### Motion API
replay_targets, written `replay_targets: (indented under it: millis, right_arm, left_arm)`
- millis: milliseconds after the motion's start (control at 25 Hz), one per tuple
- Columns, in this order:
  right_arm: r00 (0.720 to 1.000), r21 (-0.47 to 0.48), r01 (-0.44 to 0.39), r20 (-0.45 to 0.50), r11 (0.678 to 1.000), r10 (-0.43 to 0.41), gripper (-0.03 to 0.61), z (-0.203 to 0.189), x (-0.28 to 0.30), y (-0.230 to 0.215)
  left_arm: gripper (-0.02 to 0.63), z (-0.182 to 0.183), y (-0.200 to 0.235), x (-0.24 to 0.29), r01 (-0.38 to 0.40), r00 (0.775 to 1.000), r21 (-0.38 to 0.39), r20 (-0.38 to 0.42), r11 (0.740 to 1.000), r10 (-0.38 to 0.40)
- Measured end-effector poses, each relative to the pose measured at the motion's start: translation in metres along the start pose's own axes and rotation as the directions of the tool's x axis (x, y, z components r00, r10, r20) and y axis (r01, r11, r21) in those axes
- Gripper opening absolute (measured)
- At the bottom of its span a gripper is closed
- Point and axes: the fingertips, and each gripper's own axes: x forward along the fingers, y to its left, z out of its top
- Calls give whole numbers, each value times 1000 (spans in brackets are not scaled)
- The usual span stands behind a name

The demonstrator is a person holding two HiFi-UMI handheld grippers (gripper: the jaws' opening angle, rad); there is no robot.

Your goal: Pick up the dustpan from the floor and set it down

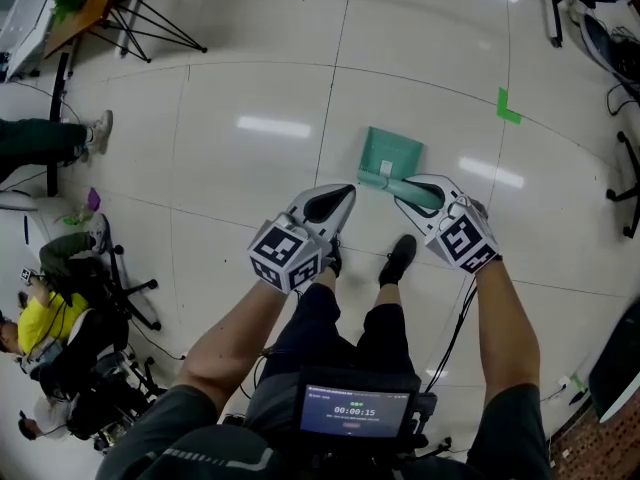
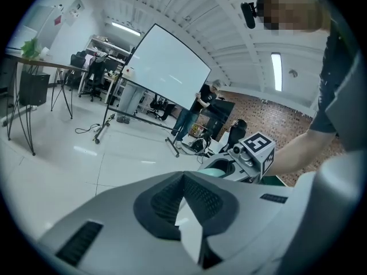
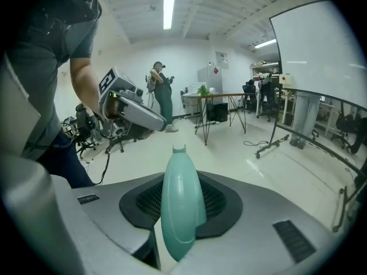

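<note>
A teal dustpan (image 1: 390,156) hangs pan-first beyond my right gripper (image 1: 415,193), over the pale tiled floor; whether it touches the floor I cannot tell. The right gripper is shut on the dustpan's handle (image 3: 180,205), which runs up between the dark pads in the right gripper view. My left gripper (image 1: 335,203) sits just left of it, apart from the dustpan, shut with nothing between its jaws. In the left gripper view its pads (image 2: 166,202) meet at the tip, and the right gripper (image 2: 252,153) shows beyond them.
My shoes (image 1: 398,260) stand just behind the dustpan. A green tape mark (image 1: 508,106) lies on the floor at the right. Seated people and office chairs (image 1: 60,328) crowd the left edge; a folding table (image 1: 95,3) stands far left. A whiteboard on a stand (image 2: 166,73) is further off.
</note>
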Motion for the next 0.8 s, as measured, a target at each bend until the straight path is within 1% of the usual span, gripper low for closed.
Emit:
replay_targets:
  millis: [160, 360, 600, 680, 800]
  right_arm:
    - [999, -6, -5, -32, 1000, 4, 138, -21, 14, 8]
    - [999, 15, -28, -44, 999, 29, 137, -31, 16, 21]
    - [997, 50, -26, -66, 998, 29, 138, -39, 13, 38]
    - [996, 44, -34, -78, 998, 38, 169, -45, 13, 46]
    - [996, 40, -36, -82, 999, 39, 169, -52, 12, 59]
  left_arm:
    - [23, -16, 7, 6, 3, 1000, -11, -16, 1000, -4]
    - [23, -28, 3, 5, 10, 999, -28, -34, 1000, -11]
    - [23, -37, -4, 2, 7, 999, -32, -44, 999, -9]
    - [23, -42, -9, 3, 9, 999, -31, -48, 999, -11]
    - [23, -51, -15, 2, 8, 998, -37, -55, 999, -10]
